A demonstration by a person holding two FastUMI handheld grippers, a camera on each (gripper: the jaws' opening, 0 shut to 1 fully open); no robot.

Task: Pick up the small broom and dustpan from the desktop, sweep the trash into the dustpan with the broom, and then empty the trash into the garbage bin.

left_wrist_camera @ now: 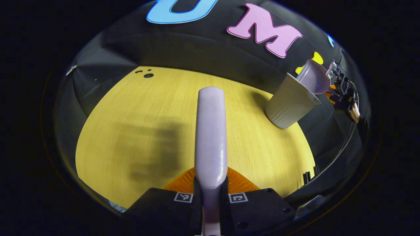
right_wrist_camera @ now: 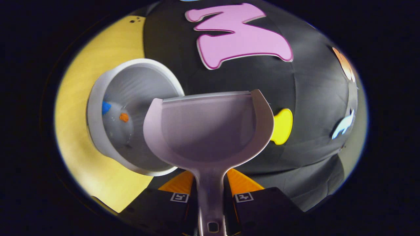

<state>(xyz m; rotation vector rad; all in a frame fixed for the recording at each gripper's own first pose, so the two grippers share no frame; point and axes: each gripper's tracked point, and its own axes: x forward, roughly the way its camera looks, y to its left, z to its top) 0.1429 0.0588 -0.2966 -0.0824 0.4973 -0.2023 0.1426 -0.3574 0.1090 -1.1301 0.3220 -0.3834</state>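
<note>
Left gripper view: low over yellow desktop [left_wrist_camera: 137, 137], facing booth wall, bin [left_wrist_camera: 290, 101] far at upper right. Right gripper view: close above same bin [right_wrist_camera: 98, 98], looking into it; desktop at left edge.

The broom [left_wrist_camera: 210, 137] handle is glossy lilac plastic; the dustpan [right_wrist_camera: 210, 127] looks smooth plastic (slightly satin). The bin [left_wrist_camera: 290, 102] is matt, ribbed outside. The desktop [left_wrist_camera: 137, 108] shows wood grain.

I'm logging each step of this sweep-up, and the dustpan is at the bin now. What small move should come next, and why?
Probably draw the right gripper back from the bin and level the dustpan. The pan looks bare inside, and a blue and an orange scrap lie in the bin, so the emptying seems done. The left gripper holds the broom over the desk.
</note>
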